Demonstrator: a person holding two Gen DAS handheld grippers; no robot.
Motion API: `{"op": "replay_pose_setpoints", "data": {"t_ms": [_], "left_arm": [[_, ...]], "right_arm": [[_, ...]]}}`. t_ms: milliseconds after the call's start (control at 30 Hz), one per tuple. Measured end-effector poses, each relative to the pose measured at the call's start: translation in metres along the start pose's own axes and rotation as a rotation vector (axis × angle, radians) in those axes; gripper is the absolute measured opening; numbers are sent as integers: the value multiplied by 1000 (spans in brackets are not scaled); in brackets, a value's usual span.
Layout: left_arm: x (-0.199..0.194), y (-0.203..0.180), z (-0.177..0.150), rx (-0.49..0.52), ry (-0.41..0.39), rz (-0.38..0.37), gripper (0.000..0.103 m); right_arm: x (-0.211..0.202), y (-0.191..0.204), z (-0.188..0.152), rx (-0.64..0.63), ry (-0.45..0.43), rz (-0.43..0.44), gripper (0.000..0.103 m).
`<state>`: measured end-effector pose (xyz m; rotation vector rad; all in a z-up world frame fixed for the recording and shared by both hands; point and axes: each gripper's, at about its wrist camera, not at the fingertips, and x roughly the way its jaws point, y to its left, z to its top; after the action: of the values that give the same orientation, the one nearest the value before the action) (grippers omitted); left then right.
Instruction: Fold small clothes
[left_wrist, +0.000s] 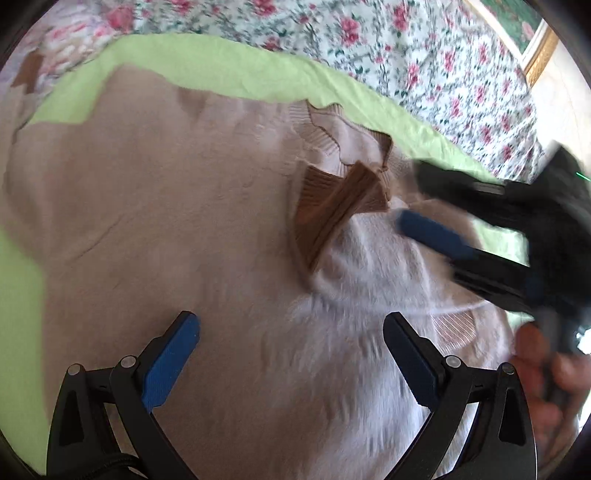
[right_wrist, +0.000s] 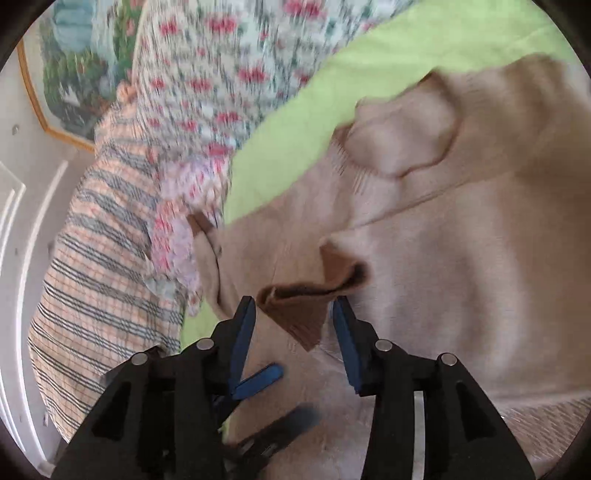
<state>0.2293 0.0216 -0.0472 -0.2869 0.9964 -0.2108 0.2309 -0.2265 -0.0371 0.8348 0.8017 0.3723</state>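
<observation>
Left tongs (left_wrist: 291, 354) gape wide over the beige sweater (left_wrist: 166, 221), gripping nothing. Right tongs (right_wrist: 293, 314) stand part open astride the brown cuff (right_wrist: 306, 306), pads clear of it. Sweater lies flat on a green sheet (left_wrist: 221, 62) on the bed.

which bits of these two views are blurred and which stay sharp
Left wrist view: the right gripper is smeared with motion blur, as is the beige sweater nearest it, while the left gripper is crisp. Right wrist view: the floral sheet and plaid cloth are streaked; its own fingers stay sharp.
</observation>
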Motion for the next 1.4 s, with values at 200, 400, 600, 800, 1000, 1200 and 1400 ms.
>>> {"op": "replay_pose_setpoints", "data": {"t_ms": [200, 400, 600, 800, 1000, 1200, 1400], "left_arm": [[30, -7, 40, 20, -43, 43, 58], [1, 9, 41, 17, -103, -13, 7], [2, 51, 26, -60, -43, -34, 33], [6, 42, 37, 11, -61, 5, 8], [2, 56, 25, -27, -61, -28, 10], [-10, 28, 34, 75, -112, -13, 6], [8, 28, 33, 66, -67, 7, 6]], "right_arm": [[-73, -25, -5, 58, -185, -71, 45], [-129, -53, -10, 87, -292, -152, 45], [-156, -86, 1, 109, -324, -299, 45], [-149, -112, 38, 71, -273, -453, 45], [-107, -137, 58, 13, -136, -531, 45], [-143, -117, 57, -48, -247, -521, 8], [-137, -141, 47, 7, -193, -625, 10]]}}
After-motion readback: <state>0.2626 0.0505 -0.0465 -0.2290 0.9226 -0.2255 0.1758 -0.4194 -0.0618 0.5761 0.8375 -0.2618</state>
